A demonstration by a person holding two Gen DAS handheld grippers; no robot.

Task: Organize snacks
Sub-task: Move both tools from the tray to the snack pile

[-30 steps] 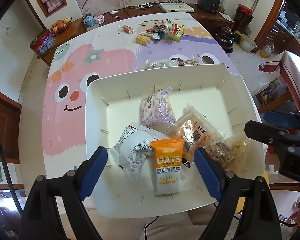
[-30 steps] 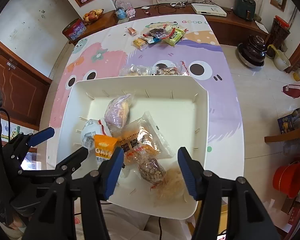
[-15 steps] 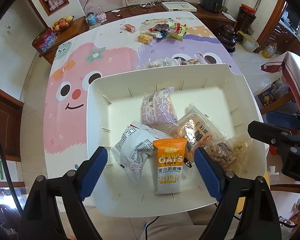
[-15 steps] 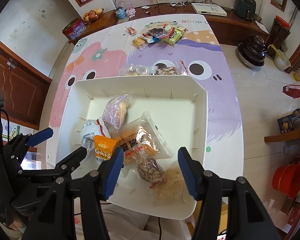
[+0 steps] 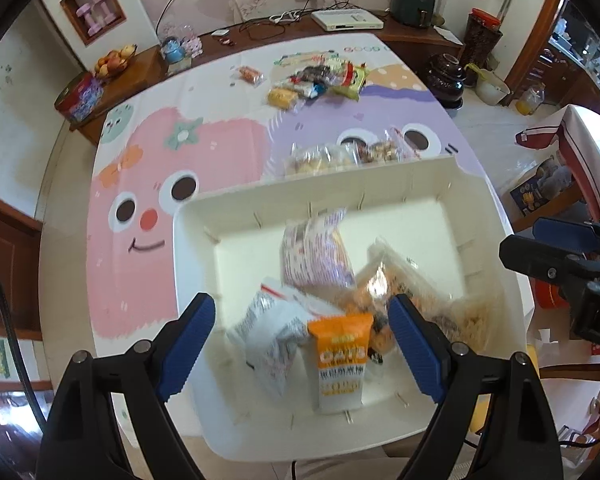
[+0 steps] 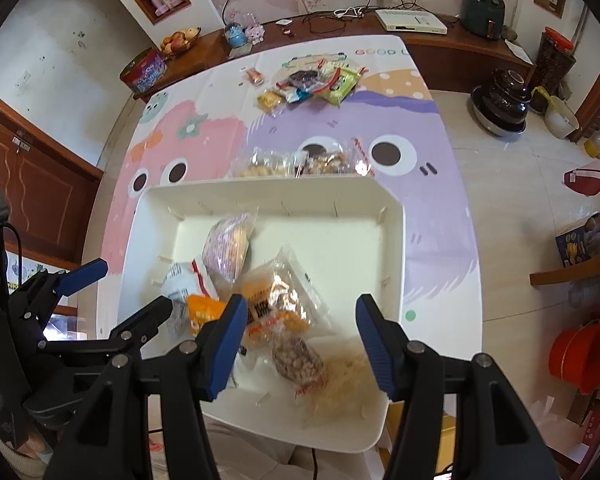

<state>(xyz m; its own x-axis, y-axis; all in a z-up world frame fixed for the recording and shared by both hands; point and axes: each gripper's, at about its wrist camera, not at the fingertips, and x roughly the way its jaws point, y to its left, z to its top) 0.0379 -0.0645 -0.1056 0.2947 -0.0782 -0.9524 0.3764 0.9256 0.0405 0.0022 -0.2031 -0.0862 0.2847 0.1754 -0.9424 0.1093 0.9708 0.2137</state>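
A white bin (image 5: 196, 248) (image 6: 392, 240) sits at the near end of the table with several snack packs in it: an orange oats bar (image 5: 342, 354) (image 6: 204, 312), a white crinkled bag (image 5: 272, 332), a purple-printed bag (image 5: 314, 256) (image 6: 228, 246), an orange clear pack (image 6: 278, 300) and a nut bar (image 6: 298, 360). My left gripper (image 5: 302, 346) hangs open above the oats bar, nothing between its fingers. My right gripper (image 6: 300, 344) hangs open over the nut bar, holding nothing. Two clear snack bags (image 5: 352, 156) (image 6: 300, 162) lie just behind the bin. A snack pile (image 5: 320, 80) (image 6: 312, 82) sits at the far end.
The cartoon tablecloth (image 5: 140, 184) covers the table left of and beyond the bin. A sideboard at the back carries a fruit bowl (image 6: 180, 40), a red tin (image 5: 80, 96) and a white box (image 6: 410, 22). A dark pot (image 6: 504, 100) and red basin (image 6: 580, 356) stand on the floor at right.
The left wrist view has shifted: the bin and its packs sit lower and further right in frame, blurred by motion. The right gripper has stayed put. Both grippers' jaws are unchanged.
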